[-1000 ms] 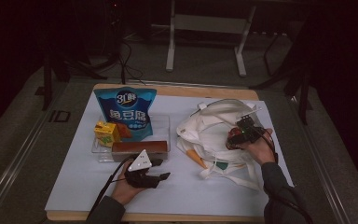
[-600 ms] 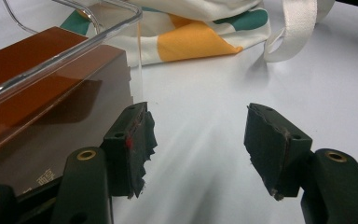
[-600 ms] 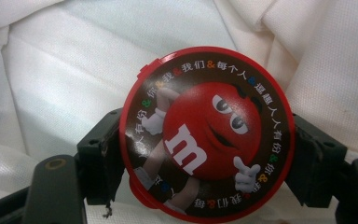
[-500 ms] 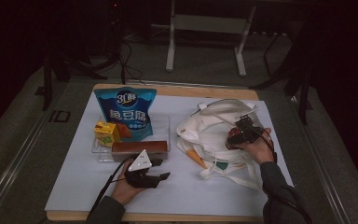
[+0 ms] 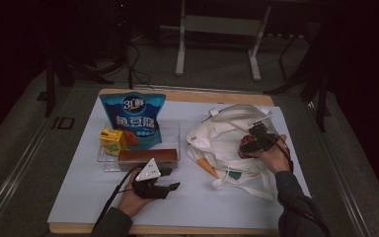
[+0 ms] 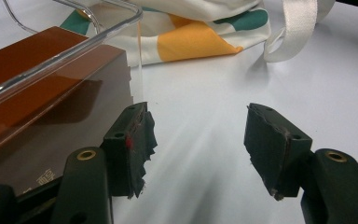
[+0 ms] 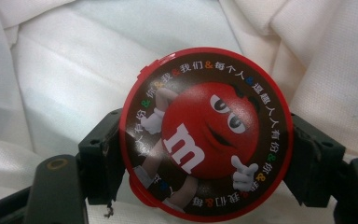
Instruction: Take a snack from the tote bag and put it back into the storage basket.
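Note:
My right gripper (image 7: 205, 161) is shut on a round M&M's can (image 7: 205, 133) with a red rim and a red candy figure on its lid; both jaws press its sides. In the high view the right gripper (image 5: 253, 140) holds the can (image 5: 247, 146) over the white tote bag (image 5: 222, 133) at the right of the table. My left gripper (image 5: 170, 178) rests low on the white table sheet, just in front of the clear tray (image 5: 175, 129). Its jaws stand open with nothing between them (image 6: 198, 140).
The clear tray's wall (image 6: 74, 51) is close to the left jaw, with a brown box (image 5: 148, 156) inside. A blue snack bag (image 5: 134, 118) and a yellow carton (image 5: 112, 140) stand in the tray. The tote's orange and green print (image 6: 200, 39) and strap (image 6: 293, 28) lie ahead.

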`<state>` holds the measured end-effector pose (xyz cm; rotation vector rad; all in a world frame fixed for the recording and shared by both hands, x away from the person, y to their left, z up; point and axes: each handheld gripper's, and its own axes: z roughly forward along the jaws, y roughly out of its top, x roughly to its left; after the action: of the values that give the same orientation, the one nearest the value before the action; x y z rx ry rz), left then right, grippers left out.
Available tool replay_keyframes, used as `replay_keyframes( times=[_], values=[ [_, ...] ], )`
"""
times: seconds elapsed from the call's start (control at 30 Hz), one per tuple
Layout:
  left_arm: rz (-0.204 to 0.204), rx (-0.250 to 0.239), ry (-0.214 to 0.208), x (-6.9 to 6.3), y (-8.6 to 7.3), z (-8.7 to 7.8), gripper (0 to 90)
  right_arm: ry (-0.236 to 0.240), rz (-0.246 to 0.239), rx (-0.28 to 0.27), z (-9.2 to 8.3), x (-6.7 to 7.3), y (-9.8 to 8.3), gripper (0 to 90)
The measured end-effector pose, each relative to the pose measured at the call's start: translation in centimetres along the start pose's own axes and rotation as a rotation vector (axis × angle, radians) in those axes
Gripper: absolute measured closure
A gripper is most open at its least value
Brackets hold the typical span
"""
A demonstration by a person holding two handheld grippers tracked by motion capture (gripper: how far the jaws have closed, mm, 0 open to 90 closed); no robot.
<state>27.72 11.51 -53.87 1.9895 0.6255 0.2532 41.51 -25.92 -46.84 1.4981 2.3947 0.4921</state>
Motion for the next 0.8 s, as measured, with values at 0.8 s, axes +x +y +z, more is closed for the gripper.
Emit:
replay_keyframes(
  times=[0.8],
  values=[
    [-0.001, 0.000, -0.001, 0.0, 0.0, 0.0, 40.6, 0.032, -0.001, -0.029, -2.0, 0.9, 1.1, 25.9]
  ],
)
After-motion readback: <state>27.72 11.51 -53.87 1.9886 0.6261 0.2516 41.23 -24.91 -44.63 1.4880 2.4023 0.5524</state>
